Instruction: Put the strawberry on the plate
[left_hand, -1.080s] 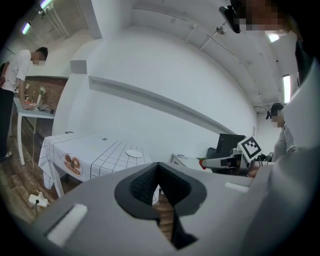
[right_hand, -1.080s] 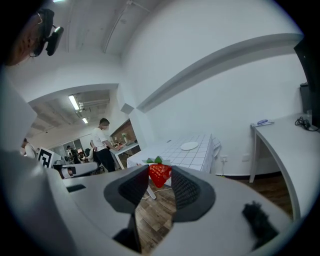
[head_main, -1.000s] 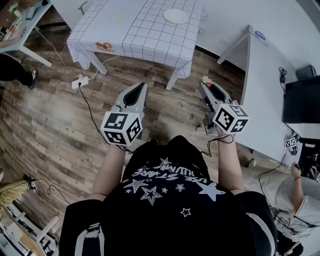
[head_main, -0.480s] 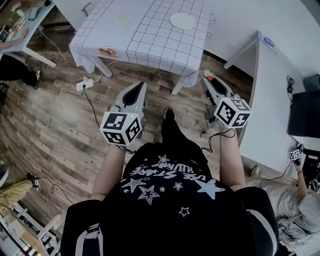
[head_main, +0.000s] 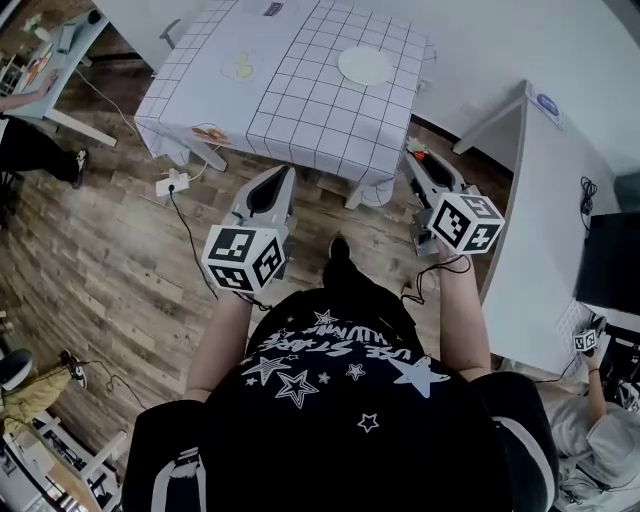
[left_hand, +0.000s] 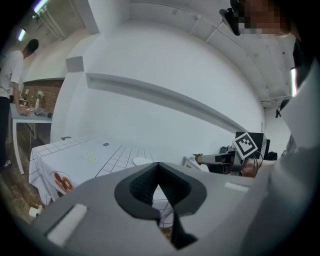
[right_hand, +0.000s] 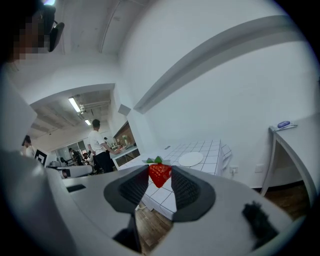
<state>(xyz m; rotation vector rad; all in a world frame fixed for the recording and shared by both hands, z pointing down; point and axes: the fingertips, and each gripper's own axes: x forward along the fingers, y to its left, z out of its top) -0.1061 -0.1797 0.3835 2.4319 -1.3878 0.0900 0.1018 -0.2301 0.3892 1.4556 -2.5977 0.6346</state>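
- Currently I am clamping the small red, green-leafed strawberry in my right claw.
- My left claw is hanging closed, empty.
- The round white plate is lying ahead.

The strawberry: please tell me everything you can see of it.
The strawberry is red with green leaves on top. The right gripper holds it at the tips, jaws pressed on its two sides, leaves upward. It hangs in the air before the checked table, not yet on the white plate. Nothing else touches it.
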